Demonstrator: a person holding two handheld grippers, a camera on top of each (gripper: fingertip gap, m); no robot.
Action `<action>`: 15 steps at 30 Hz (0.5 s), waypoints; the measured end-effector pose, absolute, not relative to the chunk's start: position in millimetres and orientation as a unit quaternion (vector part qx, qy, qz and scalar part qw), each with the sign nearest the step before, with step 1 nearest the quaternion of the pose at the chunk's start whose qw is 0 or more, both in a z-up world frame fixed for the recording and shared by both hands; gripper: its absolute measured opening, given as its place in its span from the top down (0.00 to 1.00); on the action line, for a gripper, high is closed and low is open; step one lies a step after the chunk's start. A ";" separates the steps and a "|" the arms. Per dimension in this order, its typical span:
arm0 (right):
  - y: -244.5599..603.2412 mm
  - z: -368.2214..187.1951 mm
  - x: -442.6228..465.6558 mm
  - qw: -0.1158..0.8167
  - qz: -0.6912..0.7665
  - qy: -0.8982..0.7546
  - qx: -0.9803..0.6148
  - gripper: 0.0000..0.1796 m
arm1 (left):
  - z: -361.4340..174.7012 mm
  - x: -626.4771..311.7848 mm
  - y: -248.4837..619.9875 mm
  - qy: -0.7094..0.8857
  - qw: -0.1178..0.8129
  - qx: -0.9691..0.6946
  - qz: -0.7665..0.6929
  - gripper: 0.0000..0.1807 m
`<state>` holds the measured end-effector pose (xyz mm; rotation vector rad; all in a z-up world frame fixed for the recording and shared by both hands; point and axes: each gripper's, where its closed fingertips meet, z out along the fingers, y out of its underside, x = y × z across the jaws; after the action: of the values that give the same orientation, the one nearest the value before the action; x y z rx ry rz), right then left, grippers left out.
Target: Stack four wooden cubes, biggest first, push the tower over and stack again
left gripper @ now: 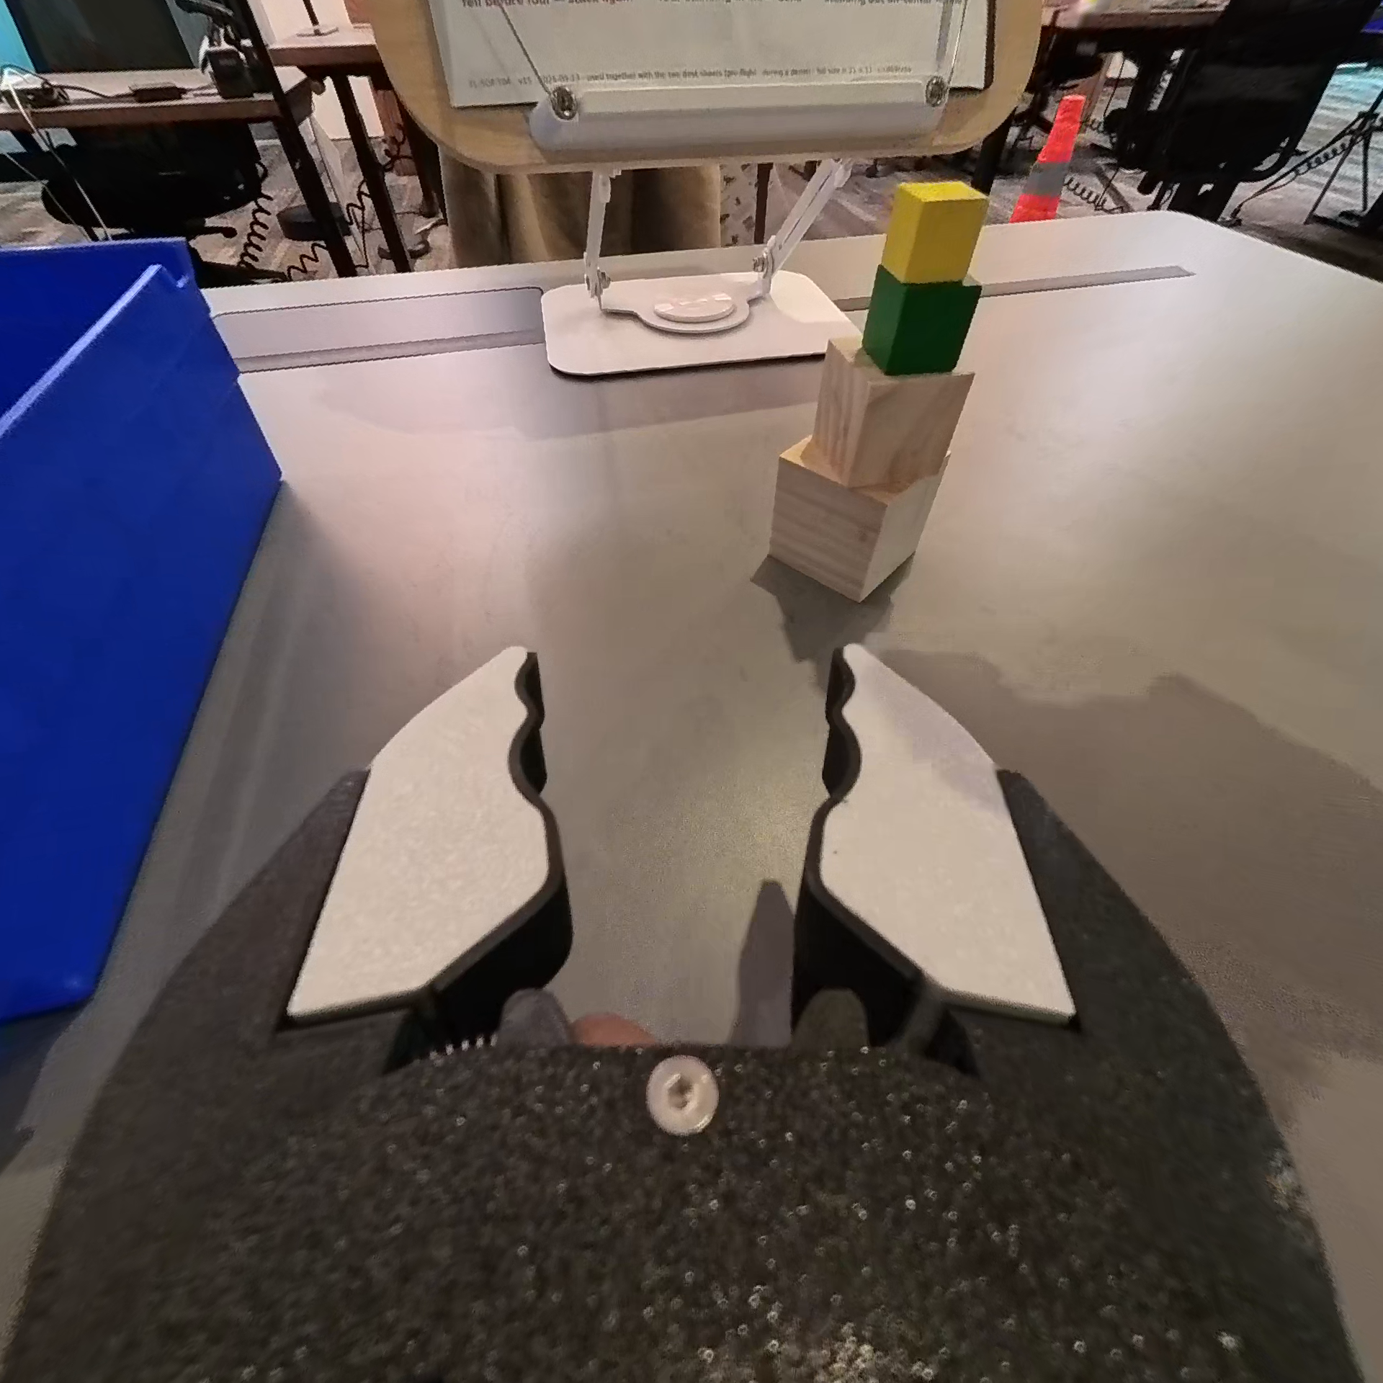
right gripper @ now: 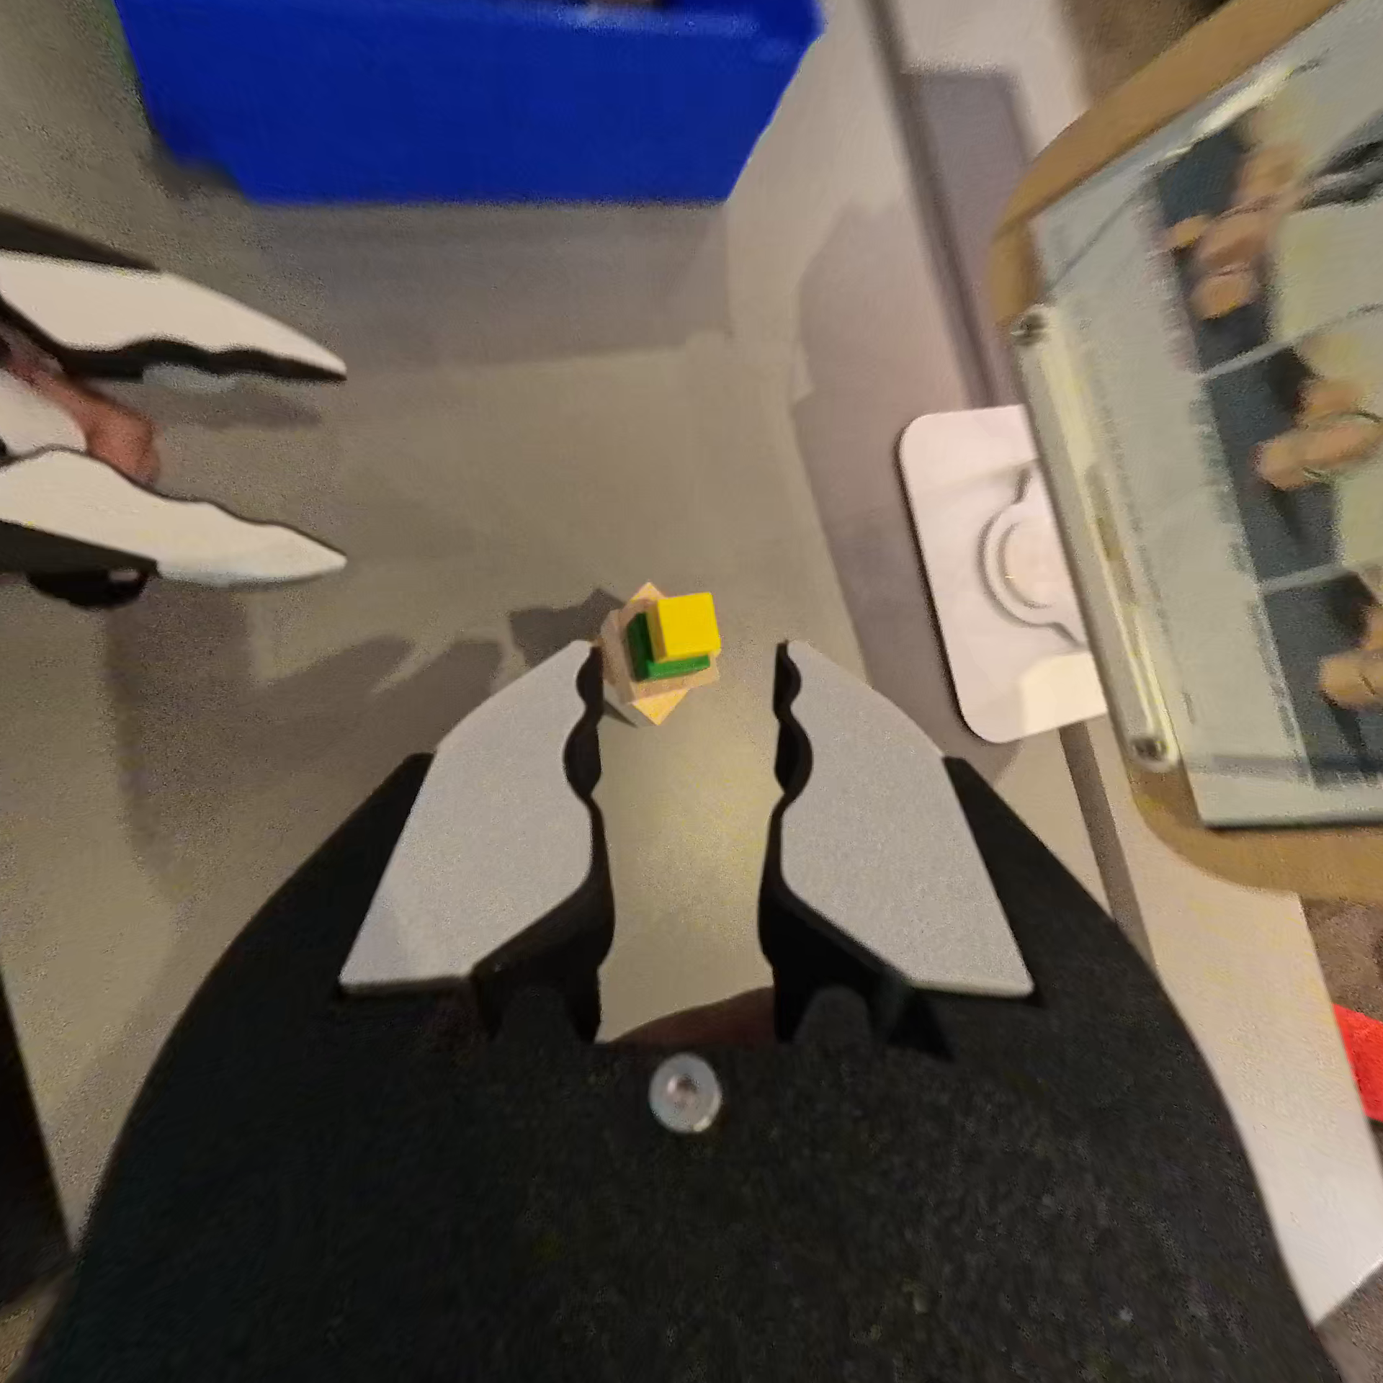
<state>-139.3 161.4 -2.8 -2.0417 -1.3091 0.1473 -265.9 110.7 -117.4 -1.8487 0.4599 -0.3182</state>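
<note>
A tower of four cubes stands on the grey table. From the bottom: a large plain wood cube (left gripper: 849,527), a smaller plain wood cube (left gripper: 890,426), a green cube (left gripper: 919,322) and a yellow cube (left gripper: 935,230) on top. My left gripper (left gripper: 685,666) is open and empty, low over the table, short of the tower and to its left. My right gripper (right gripper: 681,655) is open and empty, high above the tower, looking down on the yellow cube (right gripper: 685,625) and green cube (right gripper: 647,651). The left gripper also shows in the right wrist view (right gripper: 329,464).
A blue bin (left gripper: 112,599) stands at the left of the table, also seen in the right wrist view (right gripper: 464,97). A white stand base (left gripper: 688,322) with a wood-framed sign holder (left gripper: 703,75) sits at the back. An orange cone (left gripper: 1051,161) stands on the floor beyond.
</note>
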 end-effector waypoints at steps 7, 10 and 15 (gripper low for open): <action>94.6 -54.0 -77.9 0.535 0.060 -0.207 -0.817 0.76 | -117.1 -268.7 111.6 0.189 0.571 -0.788 -0.132 0.61; 74.5 -91.1 -49.7 0.548 0.006 -0.115 -0.828 0.71 | -115.4 -274.1 115.6 0.185 0.581 -0.785 -0.109 0.60; 57.9 -105.4 -43.1 0.585 0.007 -0.044 -0.810 0.70 | -102.8 -280.0 113.1 0.173 0.626 -0.758 -0.065 0.60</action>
<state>-43.1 57.9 -105.4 -1.8886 -0.1031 0.0160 -280.0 113.1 -102.8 -1.7381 0.3963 -0.1501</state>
